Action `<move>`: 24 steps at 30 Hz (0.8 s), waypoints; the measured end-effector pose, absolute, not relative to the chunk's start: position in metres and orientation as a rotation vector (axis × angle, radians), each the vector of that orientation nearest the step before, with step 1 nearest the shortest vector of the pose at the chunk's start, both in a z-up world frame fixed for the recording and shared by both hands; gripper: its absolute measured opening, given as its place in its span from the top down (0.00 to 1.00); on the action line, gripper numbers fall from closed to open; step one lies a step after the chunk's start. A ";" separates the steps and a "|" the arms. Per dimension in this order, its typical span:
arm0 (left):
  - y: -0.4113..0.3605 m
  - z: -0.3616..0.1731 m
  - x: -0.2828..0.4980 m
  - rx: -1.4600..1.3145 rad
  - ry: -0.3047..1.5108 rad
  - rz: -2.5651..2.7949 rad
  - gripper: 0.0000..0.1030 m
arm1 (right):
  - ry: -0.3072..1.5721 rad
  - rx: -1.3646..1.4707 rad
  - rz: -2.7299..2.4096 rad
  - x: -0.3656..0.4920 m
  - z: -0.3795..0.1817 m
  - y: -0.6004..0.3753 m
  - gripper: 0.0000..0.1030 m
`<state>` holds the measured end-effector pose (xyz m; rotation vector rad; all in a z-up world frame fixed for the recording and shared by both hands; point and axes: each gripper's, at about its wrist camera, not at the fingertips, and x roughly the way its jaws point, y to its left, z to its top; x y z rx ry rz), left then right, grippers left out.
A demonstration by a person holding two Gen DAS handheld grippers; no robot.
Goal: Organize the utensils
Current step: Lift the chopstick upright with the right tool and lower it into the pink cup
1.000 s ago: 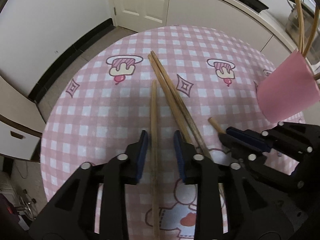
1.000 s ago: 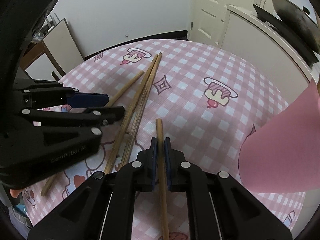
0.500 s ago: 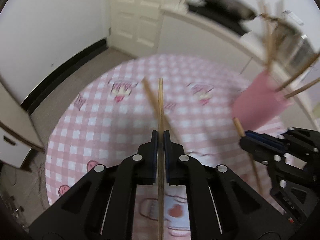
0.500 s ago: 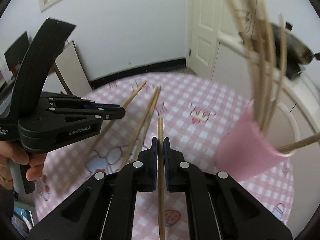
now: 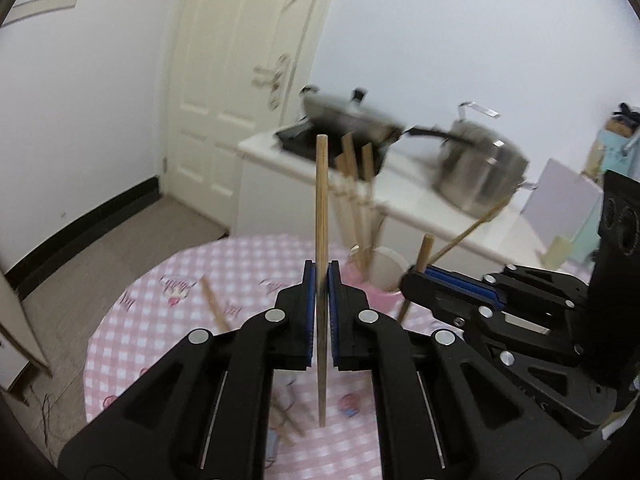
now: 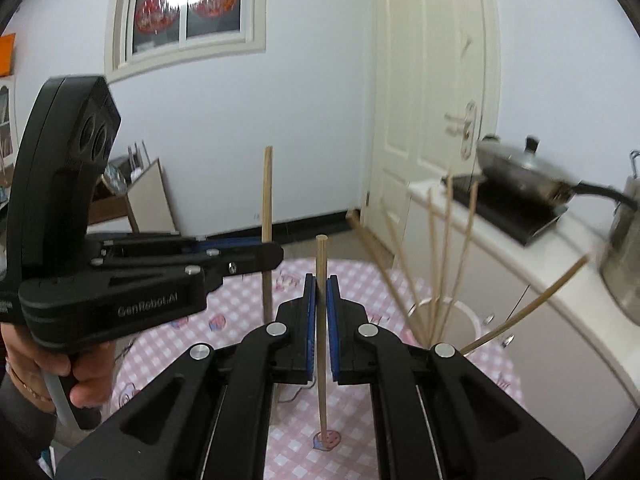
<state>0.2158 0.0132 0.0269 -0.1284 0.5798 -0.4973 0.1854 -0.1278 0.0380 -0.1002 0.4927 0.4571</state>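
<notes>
My left hand-held gripper (image 5: 319, 280) is clenched on one upright chopstick (image 5: 321, 208); my right hand-held gripper (image 6: 319, 284) grips a second chopstick (image 6: 320, 320). Both are raised over the surface (image 5: 132, 320), near the pink cup (image 5: 376, 294).

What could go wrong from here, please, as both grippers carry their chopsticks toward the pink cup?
1. The pink cup already holds several splayed chopsticks; new ones could snag them or tip it.
2. The left gripper and right gripper are close together, so the upright sticks might collide.
</notes>
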 end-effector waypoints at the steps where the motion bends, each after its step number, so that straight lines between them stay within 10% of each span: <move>1: 0.011 0.032 0.213 -0.129 0.560 -0.501 0.94 | 0.476 -0.095 0.453 0.183 0.043 -0.130 0.96; 24: -0.034 0.087 0.195 -0.247 0.149 -0.462 0.94 | 0.164 -0.026 0.272 0.149 0.127 -0.228 0.96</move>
